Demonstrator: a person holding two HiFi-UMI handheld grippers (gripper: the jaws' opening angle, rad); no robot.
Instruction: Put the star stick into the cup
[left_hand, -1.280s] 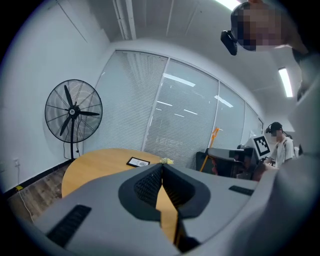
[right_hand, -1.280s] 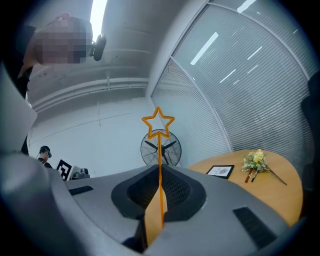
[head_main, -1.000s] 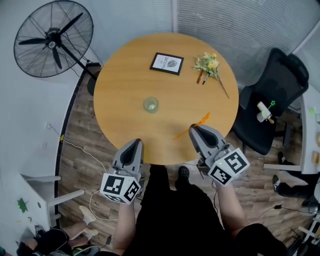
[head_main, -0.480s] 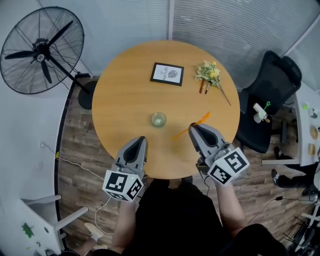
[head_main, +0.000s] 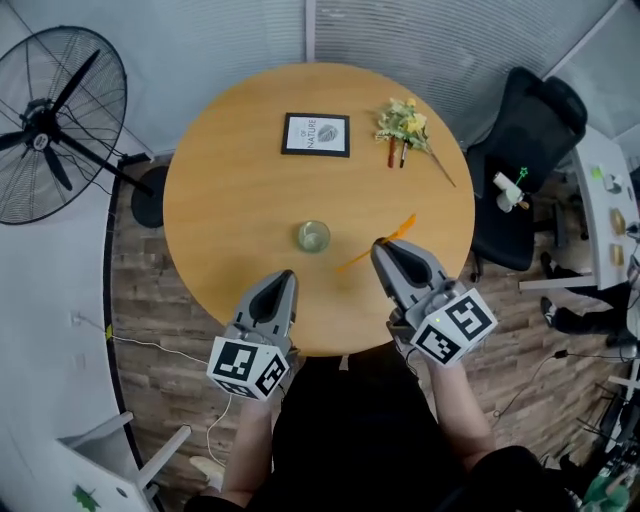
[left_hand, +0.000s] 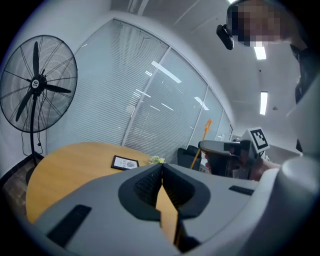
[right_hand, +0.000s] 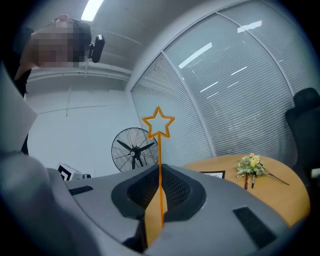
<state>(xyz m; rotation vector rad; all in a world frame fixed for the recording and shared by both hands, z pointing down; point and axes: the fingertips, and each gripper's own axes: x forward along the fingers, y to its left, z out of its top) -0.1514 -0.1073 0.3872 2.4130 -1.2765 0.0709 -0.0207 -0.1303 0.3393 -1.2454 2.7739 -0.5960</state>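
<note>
Star stick clamped between jaws of right gripper

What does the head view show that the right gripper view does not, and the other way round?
Only the head view shows the small clear glass cup on the round wooden table. Only the right gripper view shows a ceiling light strip and, close up, the right gripper shut on the thin orange star stick. Both show that stick, the table, the black standing fan, the yellow flower bunch and the black-framed picture.
</note>
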